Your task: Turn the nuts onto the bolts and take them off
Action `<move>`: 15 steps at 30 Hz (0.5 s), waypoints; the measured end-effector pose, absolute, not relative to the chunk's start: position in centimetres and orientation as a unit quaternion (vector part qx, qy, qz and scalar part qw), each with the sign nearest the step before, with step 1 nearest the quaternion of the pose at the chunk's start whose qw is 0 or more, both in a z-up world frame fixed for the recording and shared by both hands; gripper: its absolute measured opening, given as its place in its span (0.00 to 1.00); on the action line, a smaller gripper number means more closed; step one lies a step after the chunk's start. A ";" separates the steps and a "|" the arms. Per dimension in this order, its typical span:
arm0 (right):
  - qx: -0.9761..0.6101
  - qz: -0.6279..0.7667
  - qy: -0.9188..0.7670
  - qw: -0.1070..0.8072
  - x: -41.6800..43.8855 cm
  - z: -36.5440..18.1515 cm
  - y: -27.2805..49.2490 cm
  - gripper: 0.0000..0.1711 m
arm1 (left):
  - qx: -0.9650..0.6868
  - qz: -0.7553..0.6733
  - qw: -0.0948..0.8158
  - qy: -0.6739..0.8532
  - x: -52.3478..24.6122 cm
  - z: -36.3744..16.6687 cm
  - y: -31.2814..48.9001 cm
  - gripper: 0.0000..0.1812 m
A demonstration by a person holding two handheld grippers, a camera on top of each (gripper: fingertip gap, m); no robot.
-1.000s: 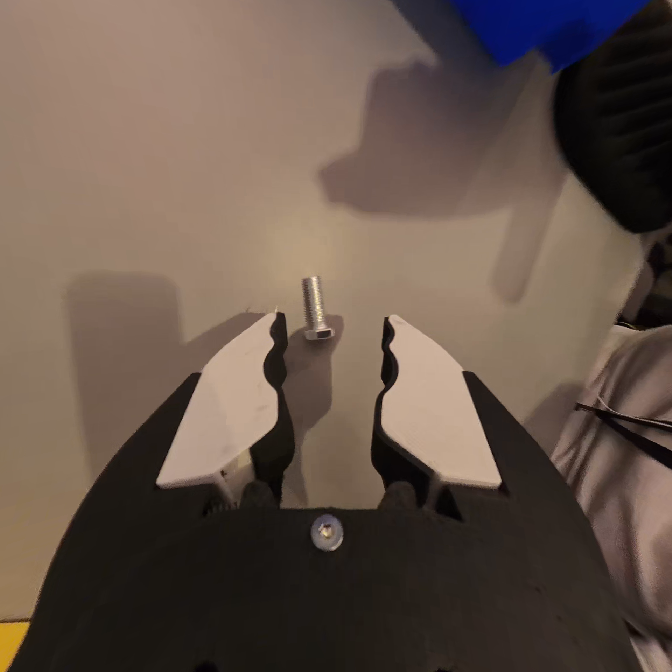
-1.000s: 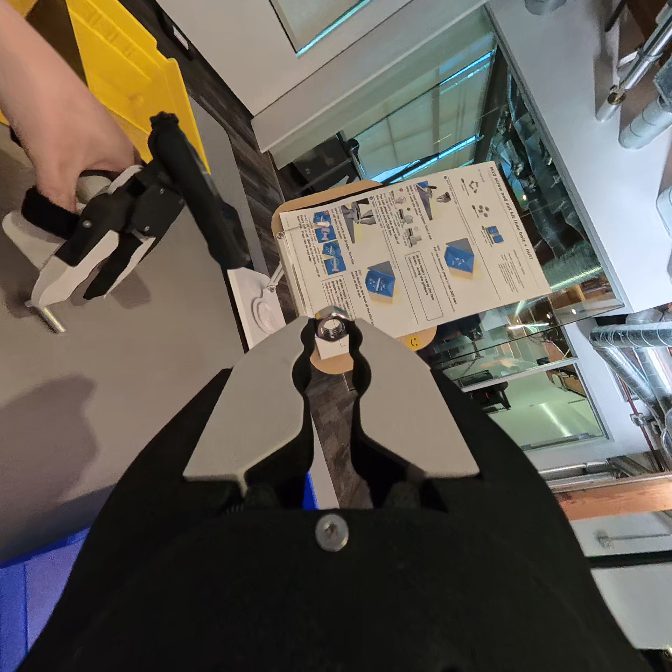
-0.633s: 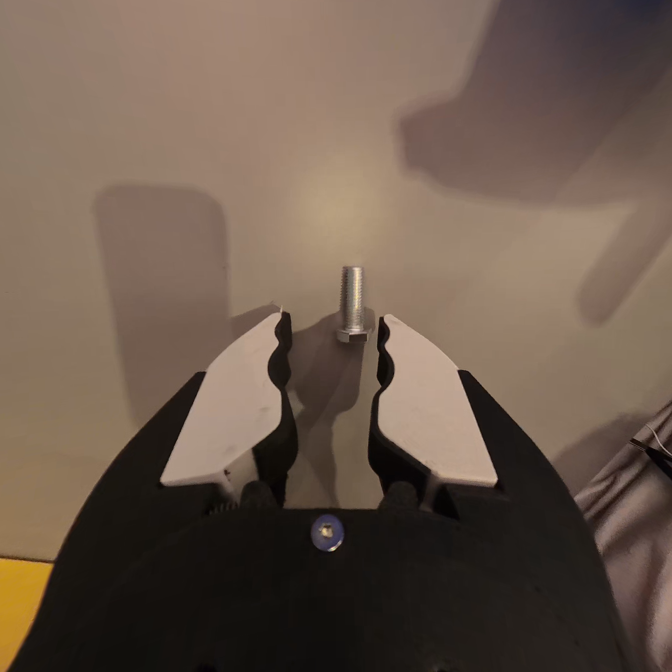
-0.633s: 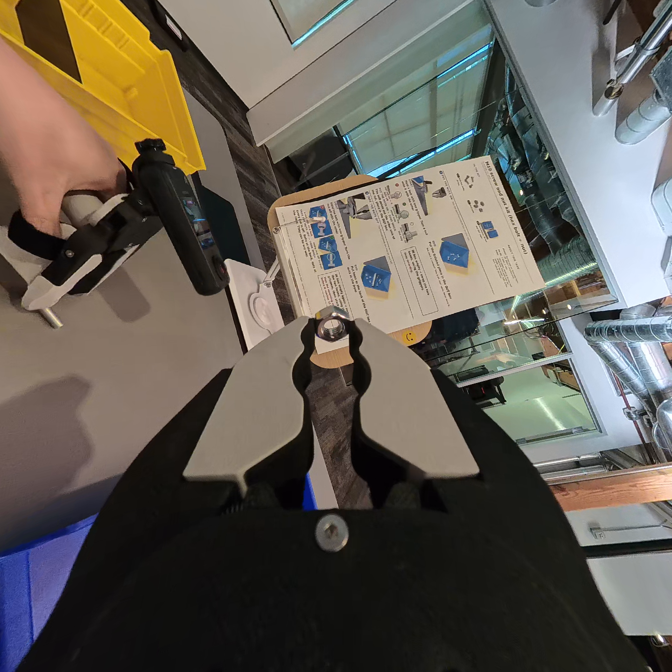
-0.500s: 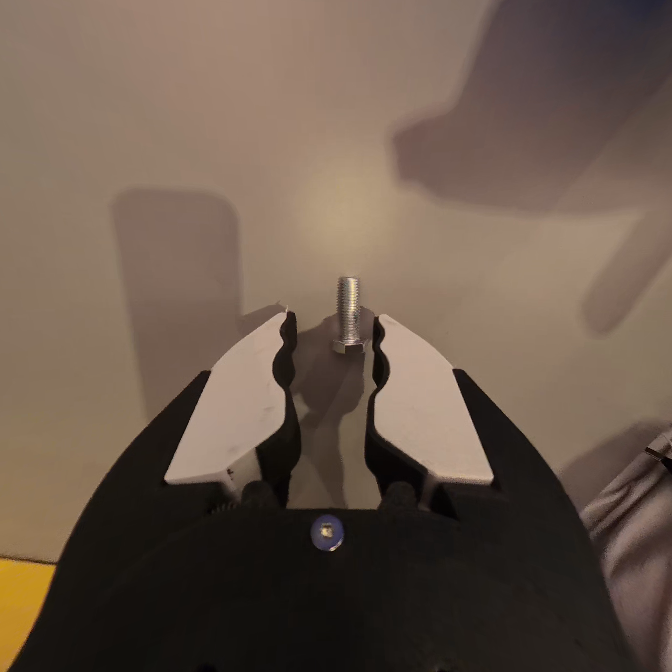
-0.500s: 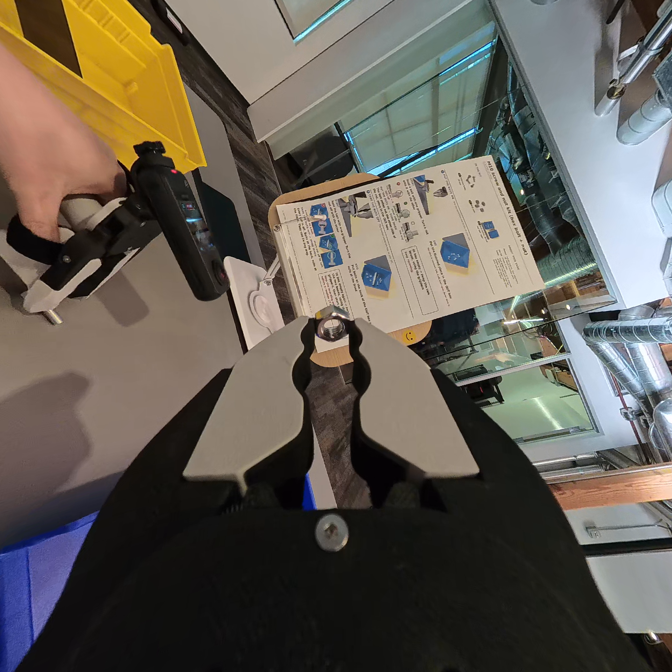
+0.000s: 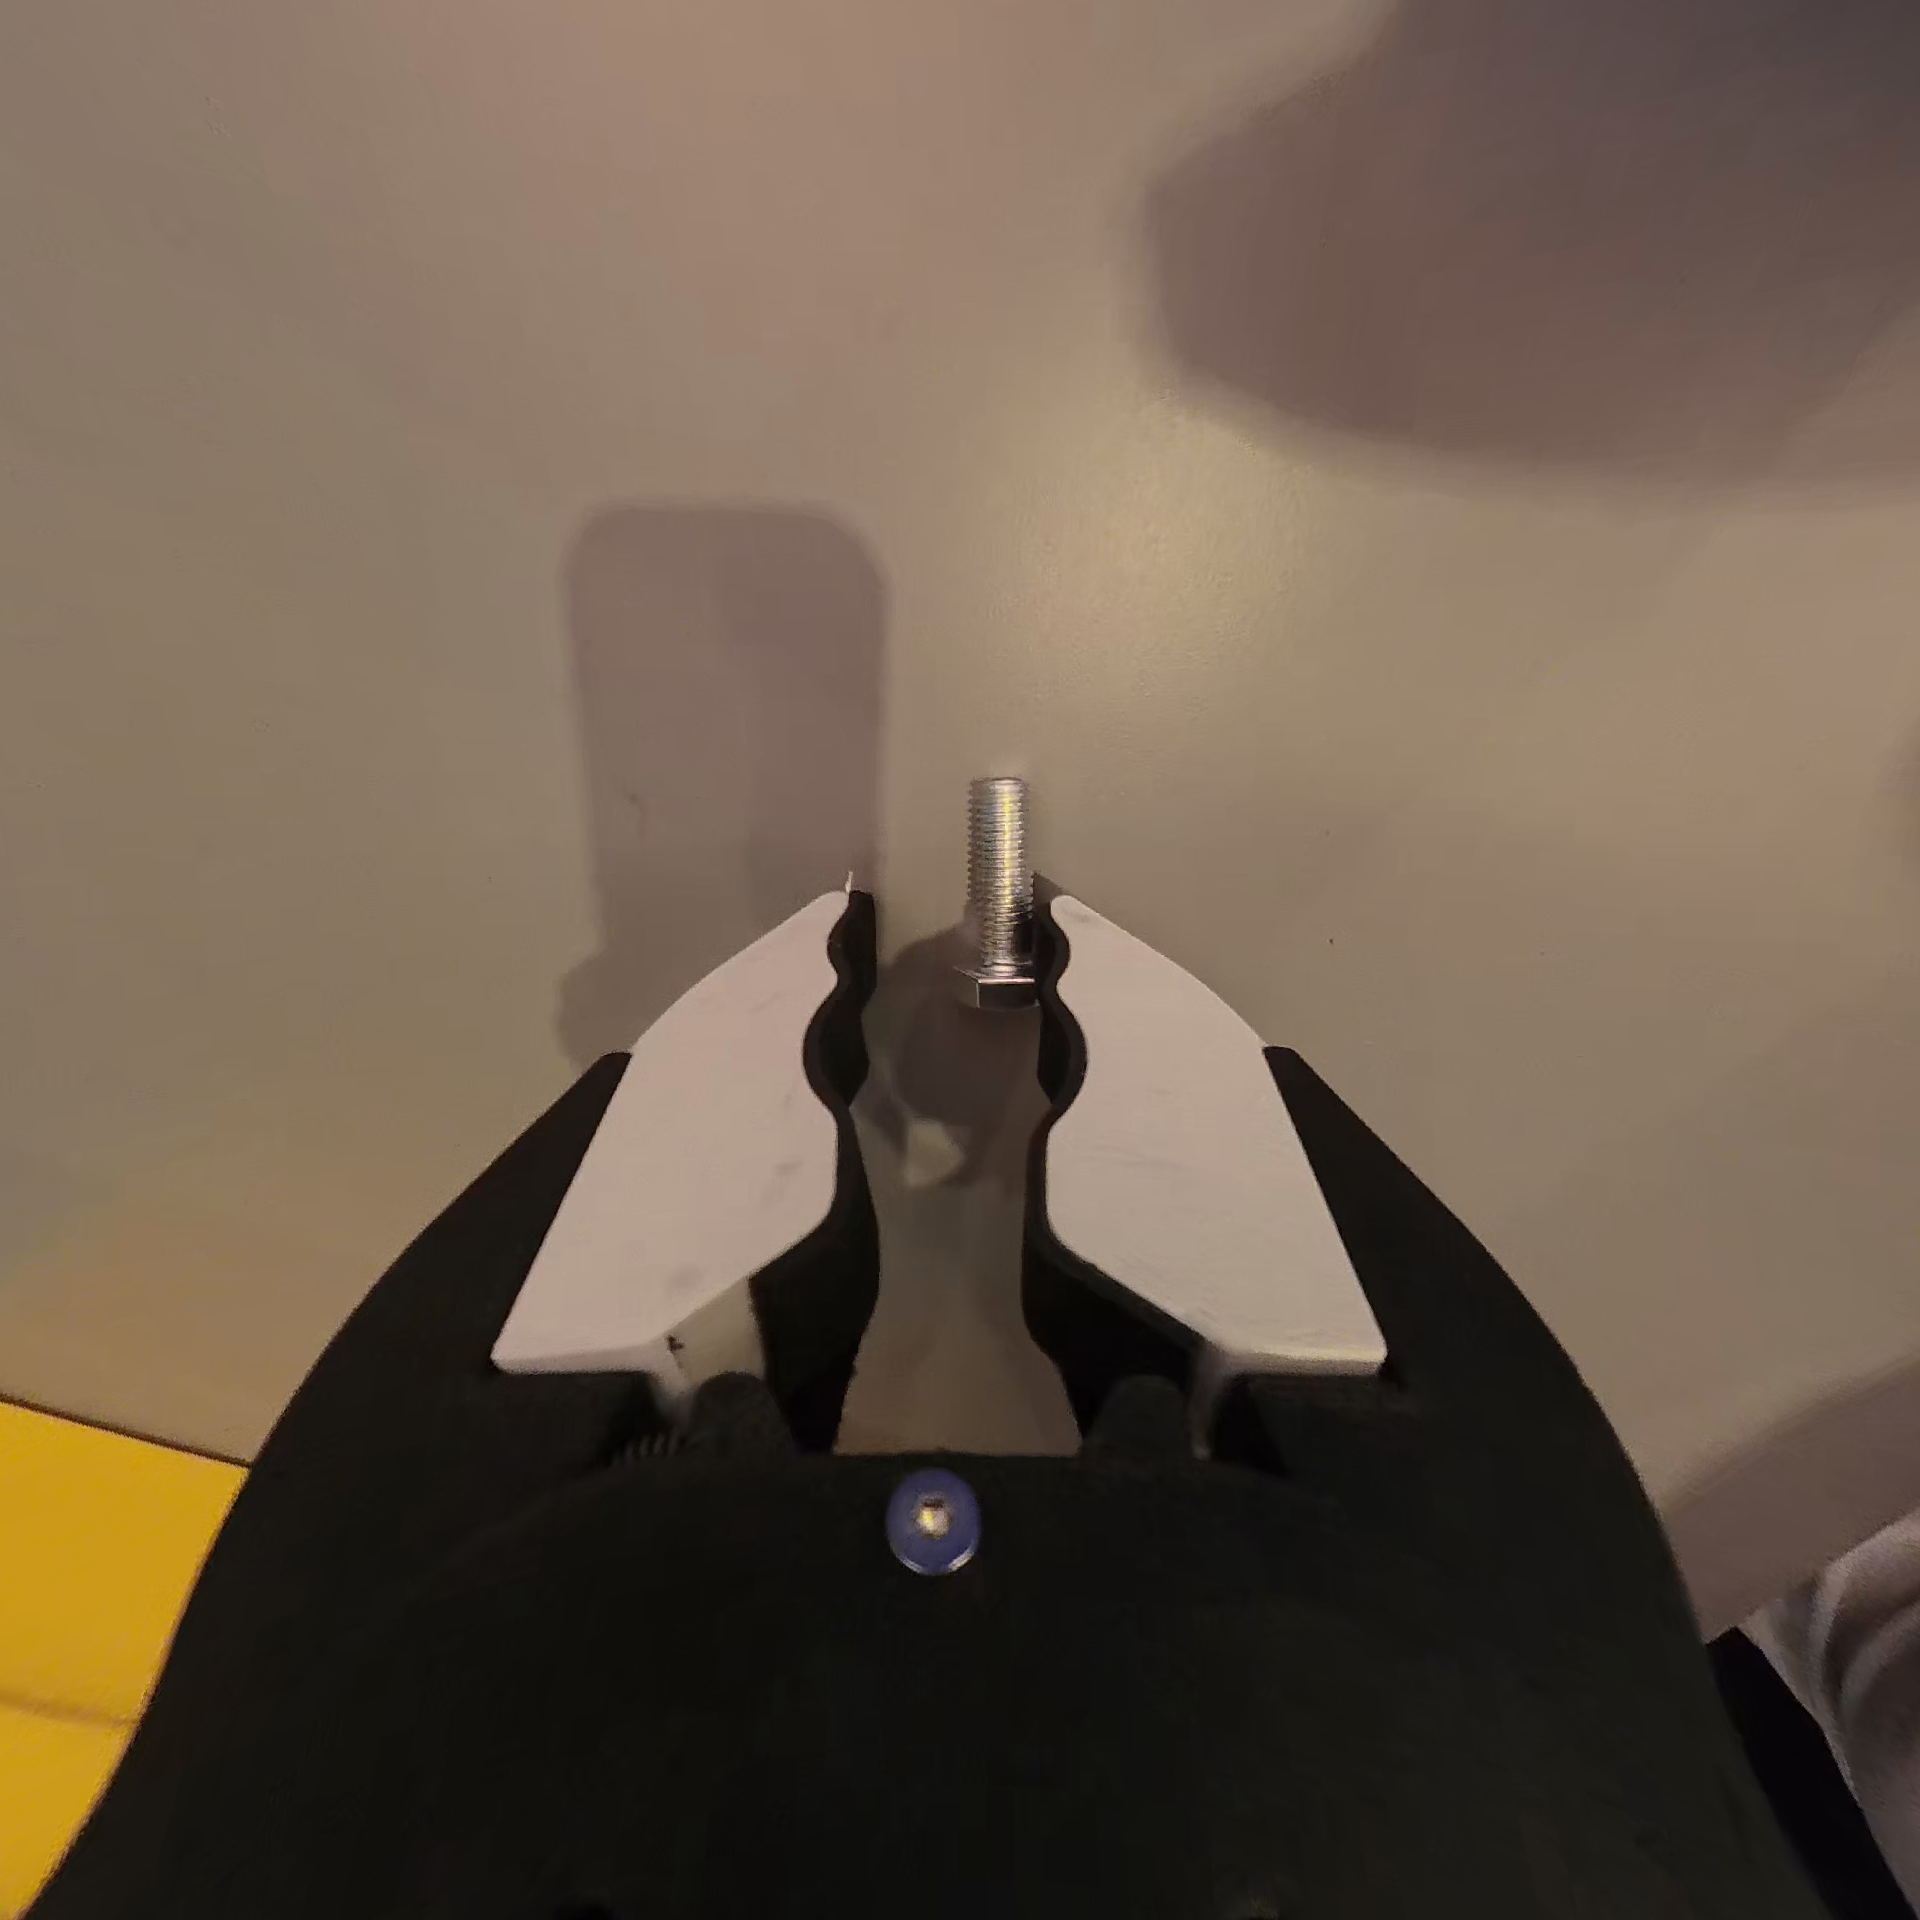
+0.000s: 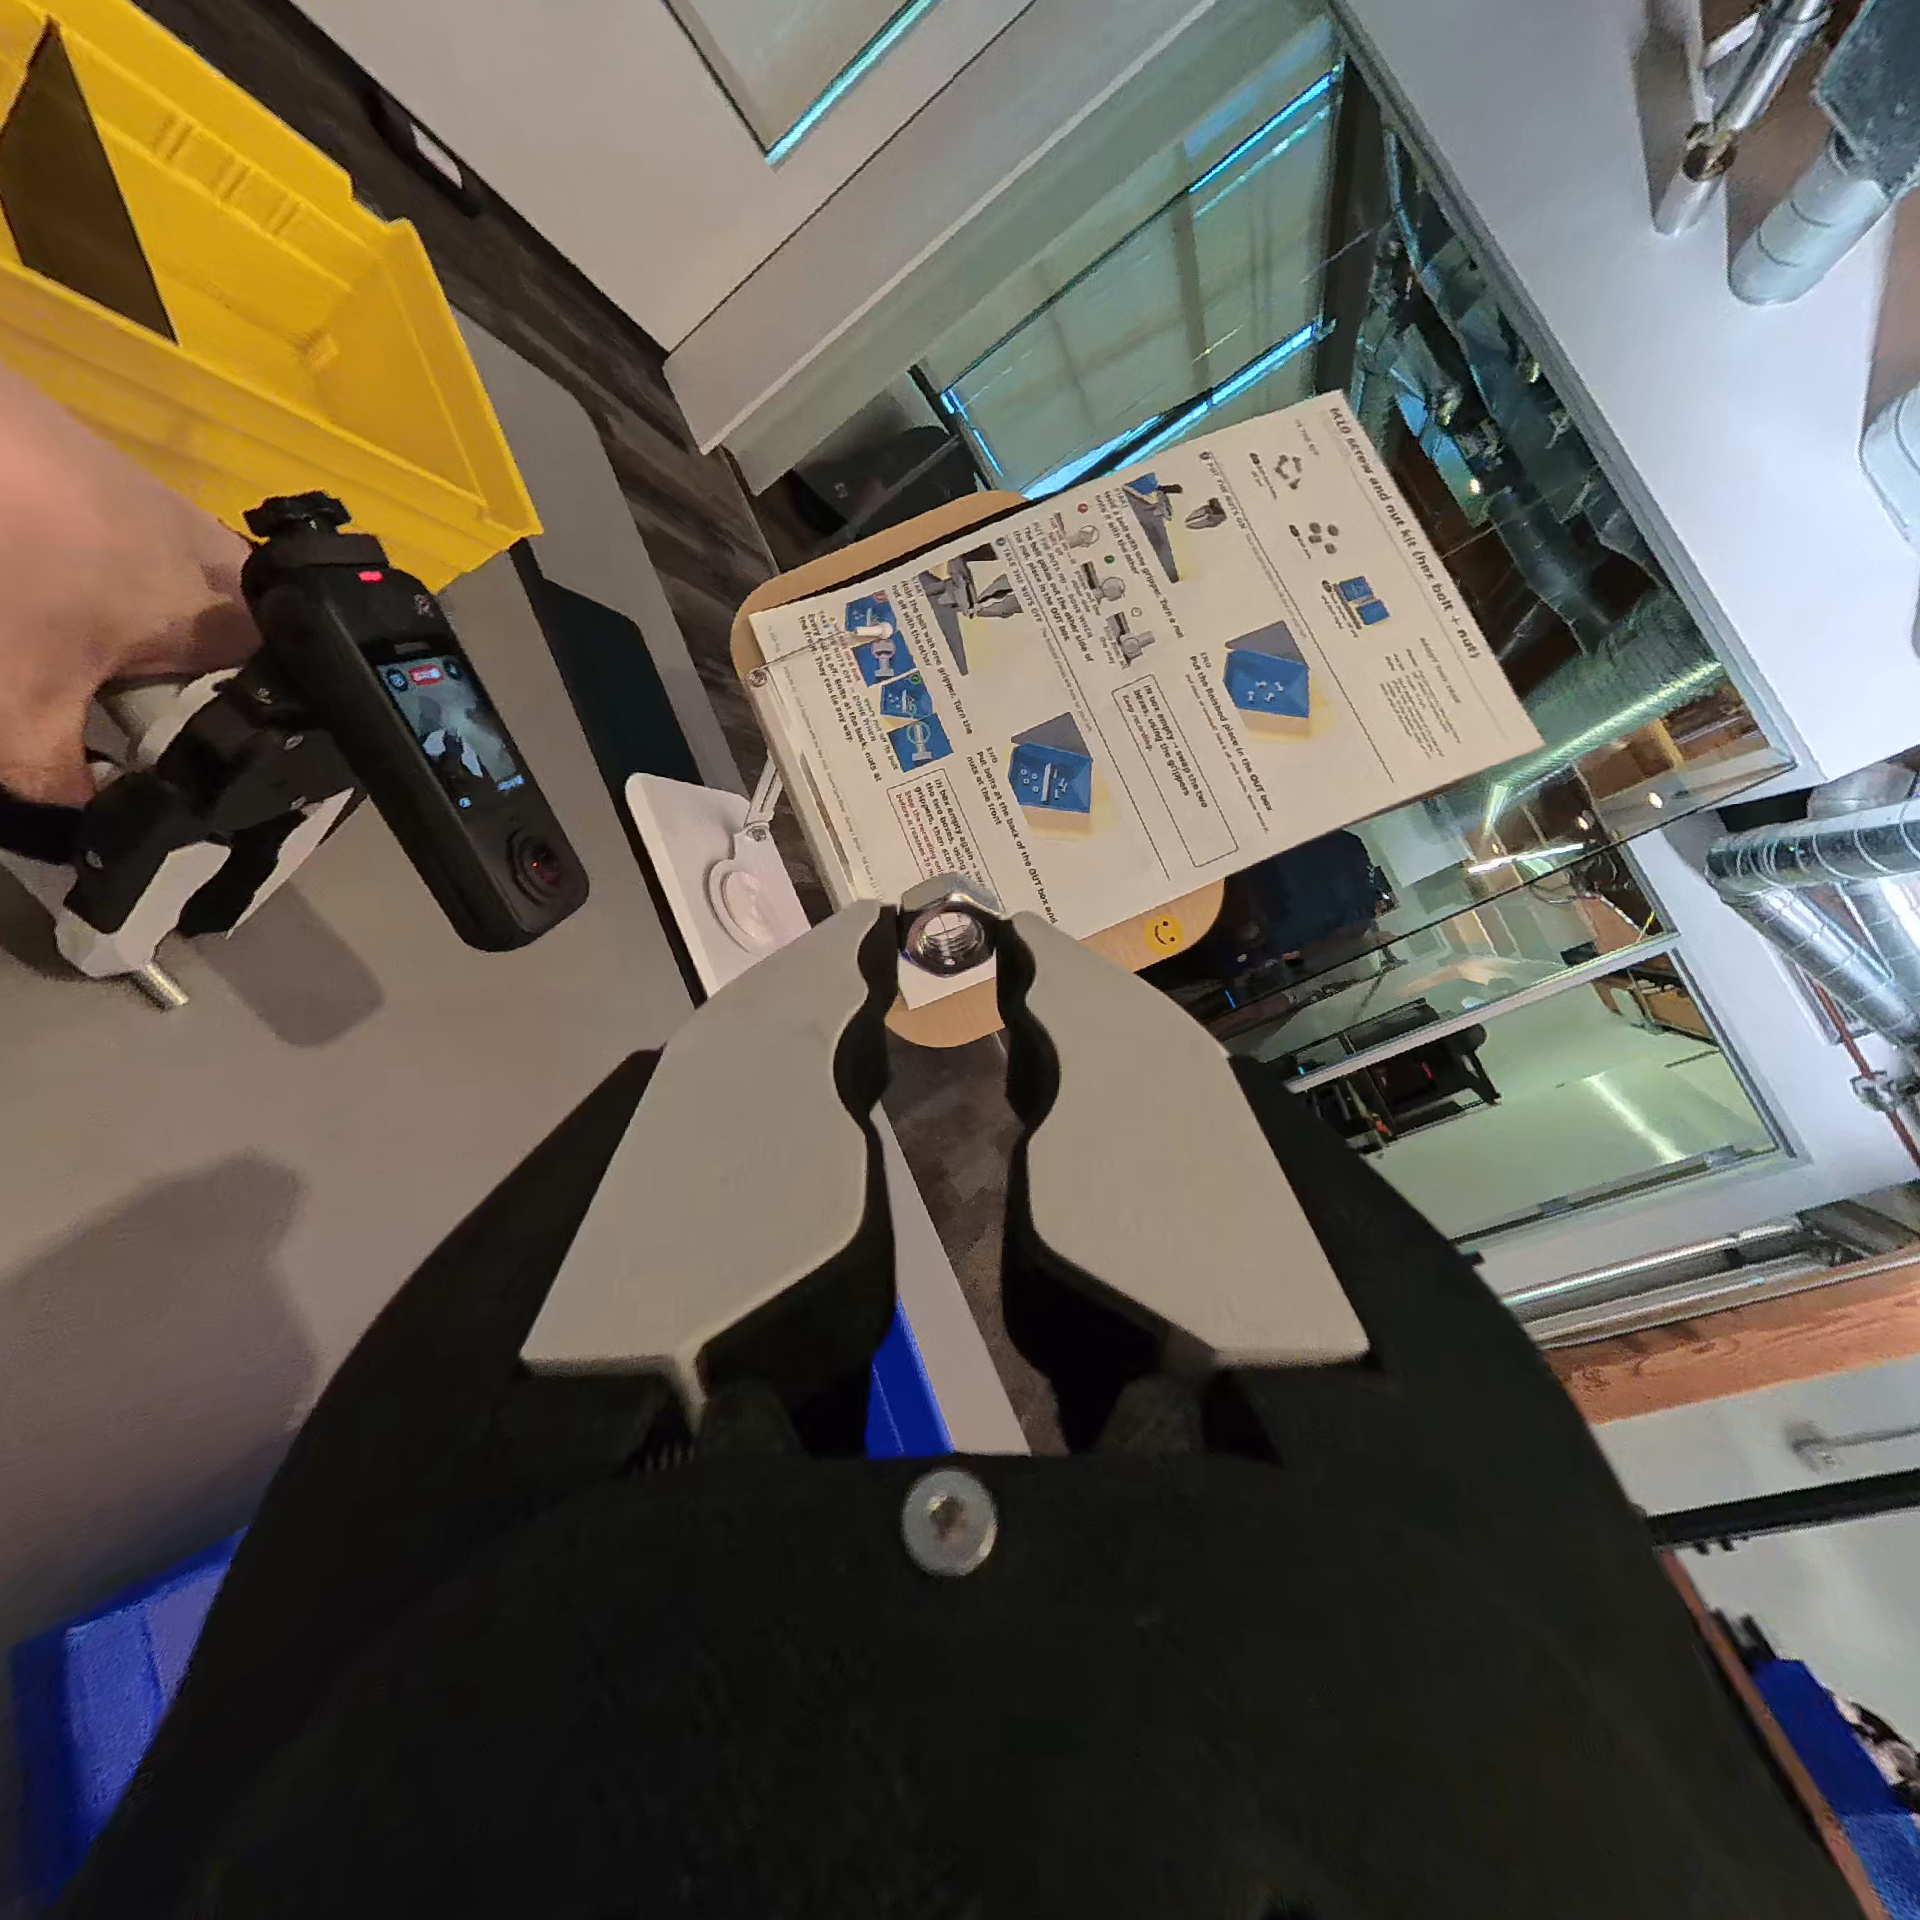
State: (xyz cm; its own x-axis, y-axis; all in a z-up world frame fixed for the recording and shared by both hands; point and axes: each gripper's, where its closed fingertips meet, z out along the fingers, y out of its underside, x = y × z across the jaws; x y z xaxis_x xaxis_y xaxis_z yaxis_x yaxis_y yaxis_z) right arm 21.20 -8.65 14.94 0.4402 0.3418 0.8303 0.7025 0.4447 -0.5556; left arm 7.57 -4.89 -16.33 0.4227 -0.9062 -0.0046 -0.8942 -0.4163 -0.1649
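A bright silver threaded steel bolt (image 7: 1000, 906) lies on the plain beige-grey surface (image 7: 416, 416), between the white, black-lined fingers (image 7: 717, 1101) of the black left tool (image 7: 951, 925). At that tool's lower left shows a yellow patch (image 7: 94, 1538). The black right tool (image 8: 945, 925), with grey fingers (image 8: 1143, 1143), frames a shiny silver hexagonal nut (image 8: 943, 933). Left of it sits a yellow plastic bin (image 8: 260, 312); ahead, a white sheet with blue pictures (image 8: 1143, 665); below left, a blue bin (image 8: 83, 1704).

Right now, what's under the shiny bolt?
The bolt lies on the plain grey table, between the left gripper's open jaws. Only its shadow shows beneath; the spot it covers is hidden.
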 end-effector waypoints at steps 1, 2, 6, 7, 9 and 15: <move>-0.509 -0.128 -0.507 0.684 21.4 15.3 -8.8 0.11 | -0.841 -0.044 0.074 0.534 7.6 -16.3 -4.9 0.16; -0.508 -0.125 -0.500 0.690 21.6 15.6 -8.8 0.11 | -0.841 -0.046 0.077 0.533 7.6 -16.3 -4.9 0.16; -0.514 -0.158 -0.460 0.706 23.4 16.8 -8.3 0.11 | -0.831 -0.059 0.089 0.546 7.7 -16.3 -5.1 0.13; -0.519 -0.163 -0.450 0.708 23.8 17.0 -8.2 0.11 | -0.824 -0.065 0.087 0.557 7.9 -16.3 -5.4 0.09; -0.530 -0.164 -0.430 0.712 24.6 17.2 -7.8 0.11 | -0.816 -0.065 0.081 0.568 8.3 -16.3 -5.6 0.05; -0.618 -0.092 -0.378 0.683 26.7 15.6 -5.3 0.11 | -0.833 -0.144 0.084 0.527 9.9 -16.0 -4.9 0.05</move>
State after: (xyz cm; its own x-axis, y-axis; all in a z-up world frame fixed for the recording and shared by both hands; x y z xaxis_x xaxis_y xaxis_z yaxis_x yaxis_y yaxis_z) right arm 26.71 -5.26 15.58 0.6973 0.3414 0.6303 0.5931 0.2189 -0.7748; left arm 9.91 -4.94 -15.95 0.4031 -0.9026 0.1510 -0.8544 -0.4303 -0.2912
